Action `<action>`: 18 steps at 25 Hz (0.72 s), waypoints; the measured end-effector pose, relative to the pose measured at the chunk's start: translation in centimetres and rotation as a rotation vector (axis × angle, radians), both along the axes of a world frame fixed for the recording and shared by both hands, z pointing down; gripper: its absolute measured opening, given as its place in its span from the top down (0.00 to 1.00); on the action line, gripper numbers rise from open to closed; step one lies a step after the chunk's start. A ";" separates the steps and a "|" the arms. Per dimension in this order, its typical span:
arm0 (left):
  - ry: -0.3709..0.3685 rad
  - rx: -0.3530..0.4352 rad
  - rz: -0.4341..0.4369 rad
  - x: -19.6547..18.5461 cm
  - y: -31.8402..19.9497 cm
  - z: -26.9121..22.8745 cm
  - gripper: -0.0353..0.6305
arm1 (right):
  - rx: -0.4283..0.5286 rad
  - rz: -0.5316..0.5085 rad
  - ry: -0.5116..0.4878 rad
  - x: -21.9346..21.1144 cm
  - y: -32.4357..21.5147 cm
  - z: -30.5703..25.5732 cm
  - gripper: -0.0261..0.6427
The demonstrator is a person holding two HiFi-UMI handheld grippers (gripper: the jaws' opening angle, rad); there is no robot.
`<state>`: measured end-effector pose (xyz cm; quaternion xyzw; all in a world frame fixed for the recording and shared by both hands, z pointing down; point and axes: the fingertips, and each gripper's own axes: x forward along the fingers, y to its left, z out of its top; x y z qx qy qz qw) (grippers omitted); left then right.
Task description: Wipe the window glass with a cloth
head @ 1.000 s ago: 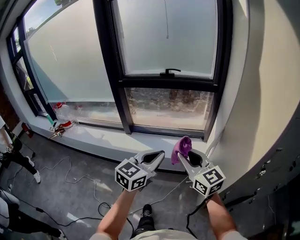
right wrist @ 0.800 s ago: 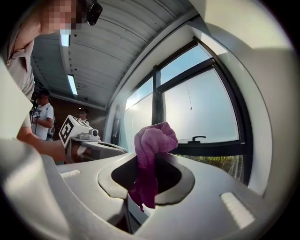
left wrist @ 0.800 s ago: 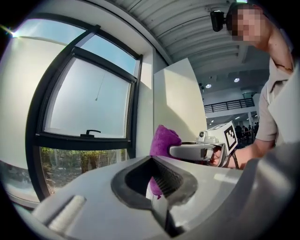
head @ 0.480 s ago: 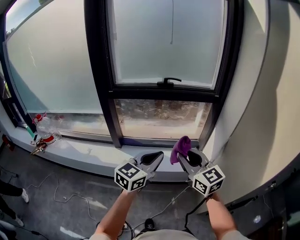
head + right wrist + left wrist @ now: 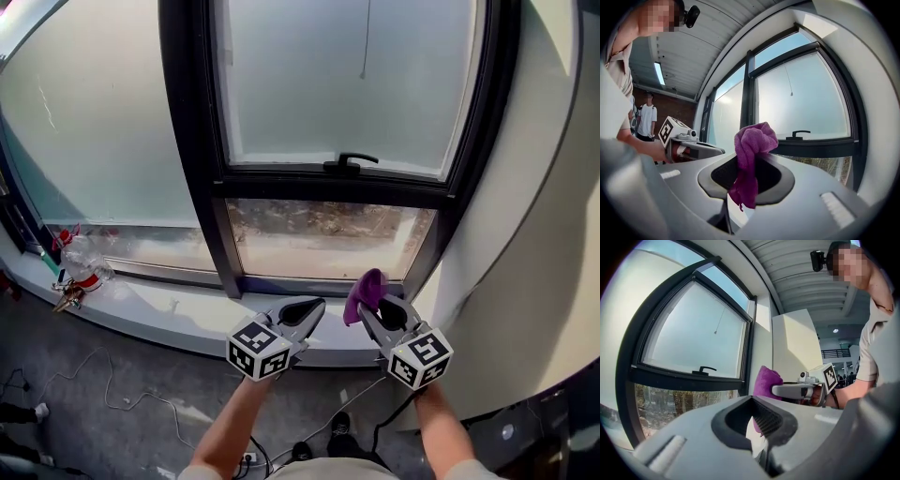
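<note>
Holding of a purple cloth below the window handle.
The cloth is clamped between the jaws of the right gripper, well below the handle; the left gripper, down-left of the handle, is closed on nothing.

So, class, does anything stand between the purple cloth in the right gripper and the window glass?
Nothing visible does. The right gripper holds the purple cloth short of the window glass, only air between; the black handle sits on the frame, off the pane.
</note>
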<state>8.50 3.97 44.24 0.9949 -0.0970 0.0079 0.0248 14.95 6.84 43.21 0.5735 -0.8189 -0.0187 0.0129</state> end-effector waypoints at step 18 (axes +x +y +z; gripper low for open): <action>-0.033 0.101 -0.125 9.3 -9.5 -4.1 0.95 | 0.149 -0.128 -0.038 9.3 -10.0 -4.7 0.79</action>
